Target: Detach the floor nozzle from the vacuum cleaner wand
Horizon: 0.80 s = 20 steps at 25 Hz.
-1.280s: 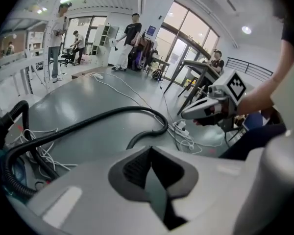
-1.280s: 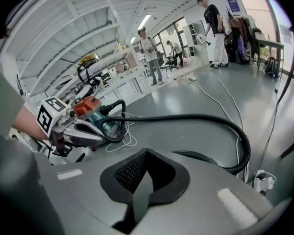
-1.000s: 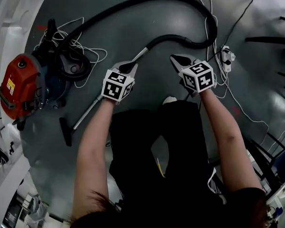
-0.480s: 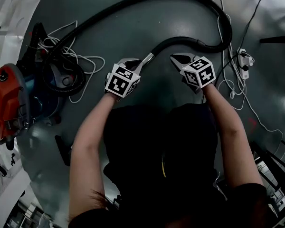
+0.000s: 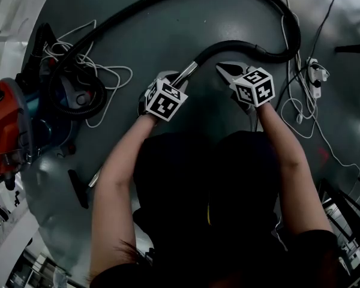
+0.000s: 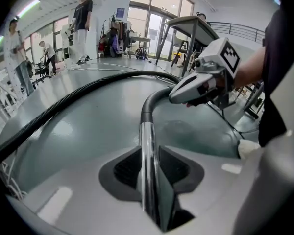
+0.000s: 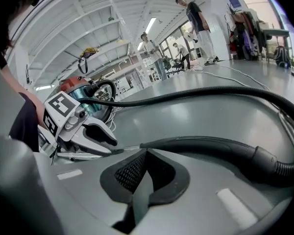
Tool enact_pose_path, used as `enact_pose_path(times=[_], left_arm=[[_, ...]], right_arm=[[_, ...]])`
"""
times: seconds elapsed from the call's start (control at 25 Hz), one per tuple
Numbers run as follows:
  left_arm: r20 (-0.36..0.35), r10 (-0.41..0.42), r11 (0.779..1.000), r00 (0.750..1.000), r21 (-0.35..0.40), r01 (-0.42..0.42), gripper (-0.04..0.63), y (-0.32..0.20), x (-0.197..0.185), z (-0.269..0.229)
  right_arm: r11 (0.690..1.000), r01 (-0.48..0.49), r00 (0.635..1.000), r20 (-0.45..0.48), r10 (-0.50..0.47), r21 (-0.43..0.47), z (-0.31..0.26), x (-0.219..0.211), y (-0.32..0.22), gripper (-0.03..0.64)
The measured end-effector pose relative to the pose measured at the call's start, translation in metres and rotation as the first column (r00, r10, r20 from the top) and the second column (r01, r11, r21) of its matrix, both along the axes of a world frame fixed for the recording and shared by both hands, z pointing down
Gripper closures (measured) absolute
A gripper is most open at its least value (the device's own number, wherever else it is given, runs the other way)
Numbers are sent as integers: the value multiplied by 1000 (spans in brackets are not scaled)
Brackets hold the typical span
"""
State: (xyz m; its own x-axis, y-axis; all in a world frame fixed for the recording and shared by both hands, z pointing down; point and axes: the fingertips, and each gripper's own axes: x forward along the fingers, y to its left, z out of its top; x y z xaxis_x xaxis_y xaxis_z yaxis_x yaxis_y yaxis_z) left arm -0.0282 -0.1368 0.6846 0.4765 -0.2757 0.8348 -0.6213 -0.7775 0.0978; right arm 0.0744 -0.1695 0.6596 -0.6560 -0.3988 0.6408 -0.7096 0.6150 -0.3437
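Wand between opening jaws

Left gripper (image 6: 149, 156) is opening its ribbed black pads around the smooth chrome wand (image 6: 146, 131). Right gripper (image 7: 146, 155) is pinching together, empty, the curved black hose (image 7: 210, 147) just ahead. Flat floor nozzle (image 5: 79, 188) is lying well behind the left jaws. Both grippers are sitting lower than a second ago.

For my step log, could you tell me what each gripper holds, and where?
Nothing yet: the left gripper is opening its jaws around the chrome wand near the black hose; the right gripper is shut, empty.
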Motion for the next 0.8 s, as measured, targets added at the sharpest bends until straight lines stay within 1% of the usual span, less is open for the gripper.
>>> enact_pose_path(times=[0.12, 0.24, 0.36, 0.56, 0.6, 0.64, 0.72, 0.8], left_arm=[[3, -15, 1000, 1000, 6, 15, 437, -2, 3, 7], [15, -31, 1000, 999, 0, 31, 408, -5, 5, 15], [42, -29, 999, 999, -14, 30, 380, -7, 7, 27], [92, -16, 999, 996, -42, 20, 375, -3, 7, 44], [107, -7, 999, 994, -36, 11, 381, -2, 6, 46], [120, 3, 1000, 993, -28, 0, 413, -1, 6, 47], [132, 14, 1000, 991, -27, -10, 417, -2, 6, 48], [133, 12, 999, 991, -44, -7, 422, -4, 7, 47]], right_arm=[[1000, -18, 1000, 0, 18, -8, 5, -4, -1, 624], [1000, -1, 1000, -12, 1, 0, 6, -11, -1, 624], [1000, -7, 1000, -17, 7, 7, 6, -12, -1, 623], [1000, 19, 1000, -21, -19, -4, 10, -13, 5, 624], [1000, 26, 999, -21, -27, -7, 10, -13, 6, 623], [999, 31, 999, -19, -32, -11, 11, -12, 7, 623], [999, 40, 999, -19, -40, -12, 11, -12, 8, 623], [998, 58, 998, -32, -58, -2, 11, -12, 8, 623]])
